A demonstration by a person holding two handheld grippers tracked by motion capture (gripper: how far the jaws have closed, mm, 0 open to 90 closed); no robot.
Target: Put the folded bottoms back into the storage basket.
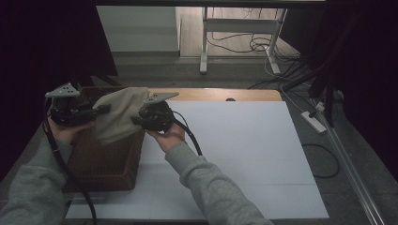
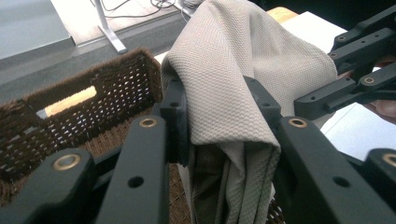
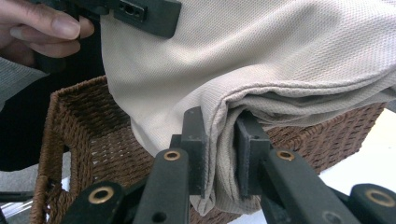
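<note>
Left gripper (image 2: pixel 224 140): jaws clamped on a folded edge of the beige cloth (image 2: pixel 243 60), fabric bunched between the pads. In the high view this gripper (image 1: pixel 96 110) sits at the cloth's left side, above the basket's far-left part.

Right gripper (image 3: pixel 219 158): jaws clamped on a thick fold of the same cloth (image 3: pixel 280 51); in the high view it (image 1: pixel 141 119) grips the cloth's right edge.

Beige cloth (image 1: pixel 119 115): held up between both grippers, hanging over the brown wicker basket (image 1: pixel 105 161); whether its lower edge touches the basket cannot be told, the view being dim.

Wicker basket: rectangular, open-topped, at the left of the tabletop (image 1: pixel 244 154), beside the white sheet covering it.
</note>
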